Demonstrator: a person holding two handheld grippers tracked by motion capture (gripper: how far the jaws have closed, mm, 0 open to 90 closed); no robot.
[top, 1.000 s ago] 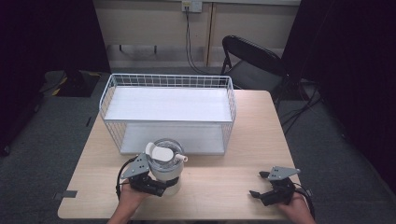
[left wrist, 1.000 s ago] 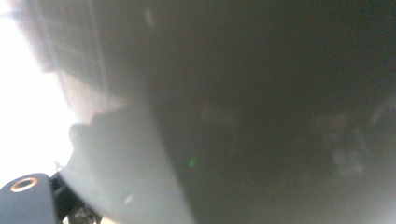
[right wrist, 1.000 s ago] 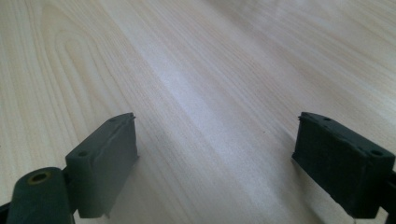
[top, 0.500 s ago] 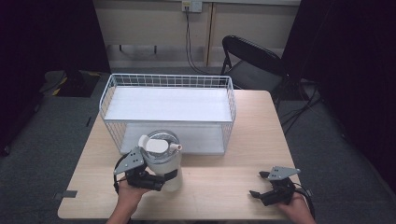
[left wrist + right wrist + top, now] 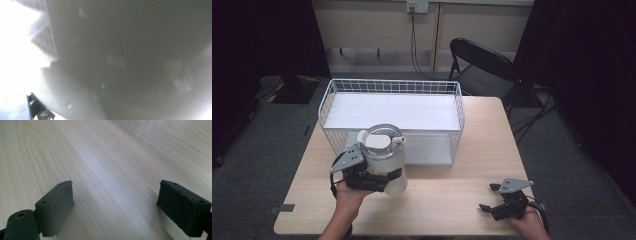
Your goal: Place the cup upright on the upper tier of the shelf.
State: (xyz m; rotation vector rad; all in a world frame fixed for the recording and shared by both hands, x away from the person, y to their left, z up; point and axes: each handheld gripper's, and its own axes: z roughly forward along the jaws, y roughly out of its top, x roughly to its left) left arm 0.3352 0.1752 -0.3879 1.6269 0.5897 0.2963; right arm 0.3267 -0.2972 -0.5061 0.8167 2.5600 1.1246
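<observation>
A clear plastic pitcher (image 5: 384, 159) with a white lid and spout is lifted off the table, just in front of the white wire basket (image 5: 392, 115). My left gripper (image 5: 379, 180) is shut on the pitcher's body, with the person's hand beneath it. In the left gripper view the pitcher (image 5: 130, 60) is a grey blur pressed close to the camera, and one black jaw tip pokes up at the lower left. My right gripper (image 5: 489, 199) rests low at the table's front right, open. Its two black pads (image 5: 56, 205) stand wide apart over bare wood.
The wire basket holds a white shelf board and takes up the back half of the wooden table (image 5: 452, 200). A black folding chair (image 5: 479, 62) stands behind the table at the right. Dark curtains flank both sides.
The left gripper has carried the pitcher upward and slightly left, off the table toward the basket's front. The right gripper has stayed put.
</observation>
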